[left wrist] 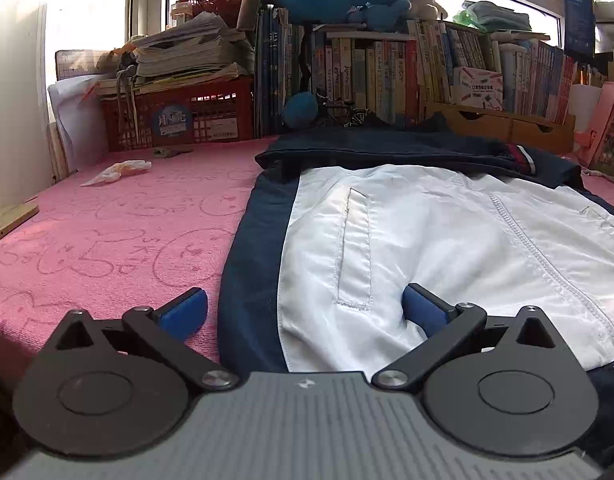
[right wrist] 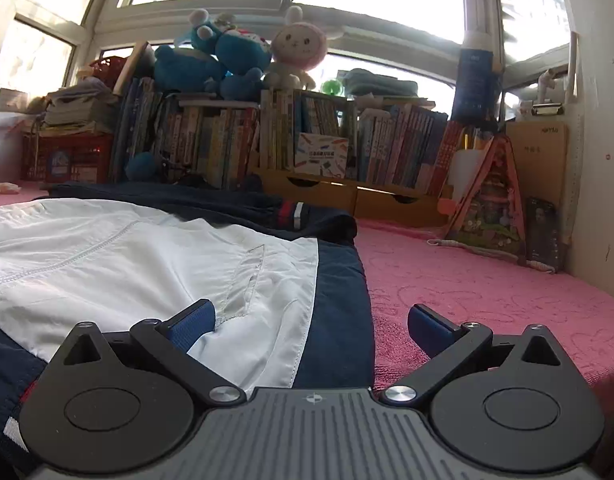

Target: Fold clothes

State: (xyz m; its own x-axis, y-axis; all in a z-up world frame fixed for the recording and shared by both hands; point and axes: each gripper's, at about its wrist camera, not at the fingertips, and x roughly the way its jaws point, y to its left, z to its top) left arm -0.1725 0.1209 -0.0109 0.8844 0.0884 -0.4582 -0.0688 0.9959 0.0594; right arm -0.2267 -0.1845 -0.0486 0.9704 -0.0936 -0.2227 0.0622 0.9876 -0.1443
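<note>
I'm seeing my left gripper (left wrist: 305,310) and right gripper (right wrist: 312,322) both spread wide, pinching nothing, each straddling a navy side edge of the smooth white jacket (left wrist: 427,232) lying centre-frame on fuzzy pink bedding (left wrist: 107,240); bookshelves (right wrist: 387,148) behind

The jacket (left wrist: 427,232) is viewed low and close from either side edge, both views facing the bookshelf (right wrist: 307,148).
</note>
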